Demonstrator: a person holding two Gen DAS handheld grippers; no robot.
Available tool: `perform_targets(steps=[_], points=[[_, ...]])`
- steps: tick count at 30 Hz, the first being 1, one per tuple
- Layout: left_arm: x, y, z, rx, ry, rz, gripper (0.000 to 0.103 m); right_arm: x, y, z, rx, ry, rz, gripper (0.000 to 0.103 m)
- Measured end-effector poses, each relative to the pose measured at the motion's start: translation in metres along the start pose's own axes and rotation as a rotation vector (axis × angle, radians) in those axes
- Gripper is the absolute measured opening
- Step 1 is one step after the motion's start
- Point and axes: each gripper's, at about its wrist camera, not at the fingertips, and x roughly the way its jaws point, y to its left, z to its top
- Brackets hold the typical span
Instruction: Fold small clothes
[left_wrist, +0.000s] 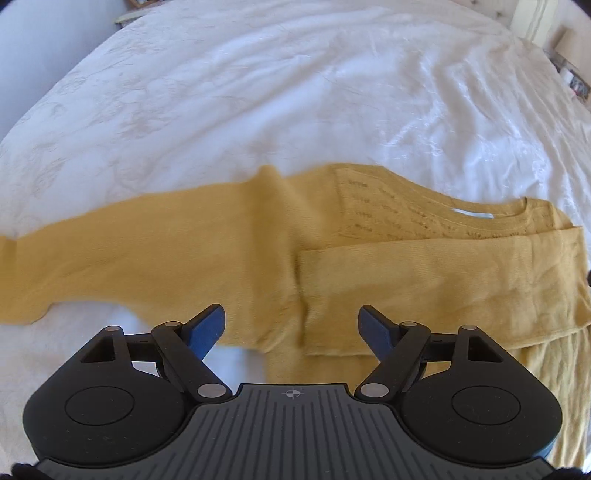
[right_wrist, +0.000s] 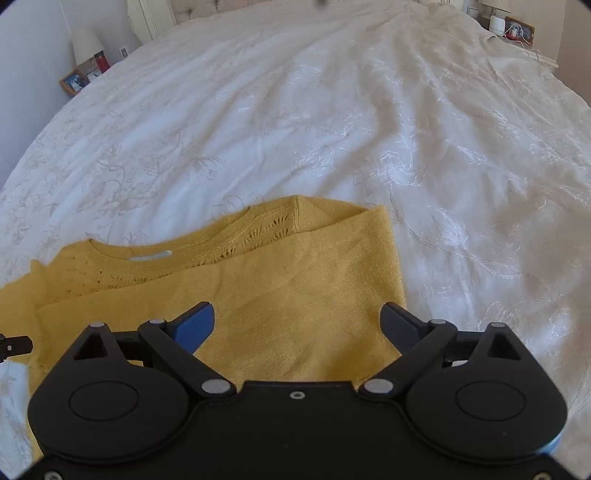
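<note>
A mustard-yellow knitted sweater (left_wrist: 280, 240) lies flat on the white bed. In the left wrist view one sleeve (left_wrist: 110, 243) stretches out to the left, while the other sleeve (left_wrist: 424, 280) is folded across the chest below the neckline. My left gripper (left_wrist: 291, 325) hangs open above the body of the sweater, blue pads apart, nothing between them. In the right wrist view the sweater (right_wrist: 280, 295) shows its folded sleeve and collar with a white label. My right gripper (right_wrist: 297, 325) is open wide above the folded part, holding nothing.
A white embroidered bedspread (right_wrist: 332, 129) covers the bed all around the sweater. A bedside table with a lamp and picture frames (right_wrist: 85, 66) stands at the far left, another with small items (right_wrist: 517, 29) at the far right.
</note>
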Motion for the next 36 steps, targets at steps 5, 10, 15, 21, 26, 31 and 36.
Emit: perform_targets(steps=[5,10,15,21,26,31,36], points=[[-0.018,0.074,-0.017,-0.135,-0.01,0.083,0.078,-0.032,0.026,-0.013,0.024,-0.001,0.077,0.097],[-0.031,0.149,-0.025,-0.192,-0.032,0.19,0.078,-0.052,0.061,-0.031,0.014,0.022,0.154,0.097],[-0.036,0.208,-0.018,-0.219,-0.066,0.267,0.078,-0.063,0.099,-0.042,-0.03,0.038,0.214,0.097],[-0.03,0.265,-0.006,-0.253,-0.082,0.318,0.078,-0.069,0.137,-0.048,-0.067,0.05,0.258,0.097],[-0.021,0.298,0.003,-0.284,-0.096,0.325,0.078,-0.07,0.157,-0.049,-0.091,0.06,0.267,0.097],[-0.003,0.326,0.002,-0.317,-0.045,0.308,0.078,-0.069,0.169,-0.048,-0.108,0.071,0.262,0.097],[0.023,0.33,-0.003,-0.277,0.022,0.253,0.078,-0.06,0.176,-0.047,-0.1,0.102,0.258,0.097]])
